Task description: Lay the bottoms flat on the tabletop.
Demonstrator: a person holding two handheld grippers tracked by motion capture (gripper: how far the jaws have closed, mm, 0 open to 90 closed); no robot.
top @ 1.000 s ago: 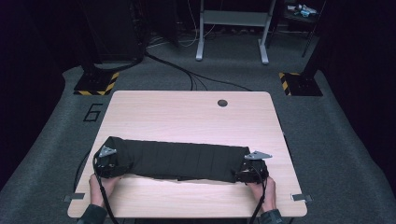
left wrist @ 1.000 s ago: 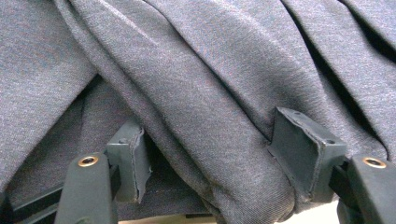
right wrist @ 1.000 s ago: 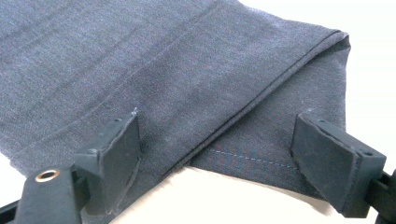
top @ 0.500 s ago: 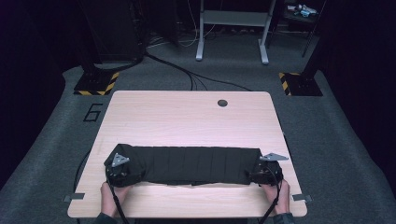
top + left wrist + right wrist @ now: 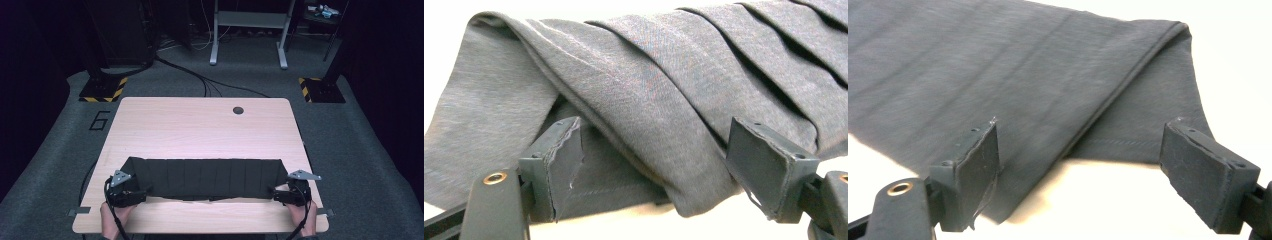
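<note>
The dark cloth (image 5: 202,177) lies folded into a long band; both grippers, left (image 5: 131,191) and right (image 5: 285,195), stand spread at its ends, the left just widened; further folding probably remains.

Long dark grey folded fabric strip (image 5: 202,176): drawn nearer the front edge of the light wooden table (image 5: 200,125), spread flatter and wider than a second back, pleats now showing. Left black two-jaw gripper (image 5: 131,192): pulled back toward the near edge, jaws just opened further, fabric corner between them unpinched. Right black two-jaw gripper (image 5: 285,194): likewise pulled back, jaws apart, fabric edge lying loose between.
</note>
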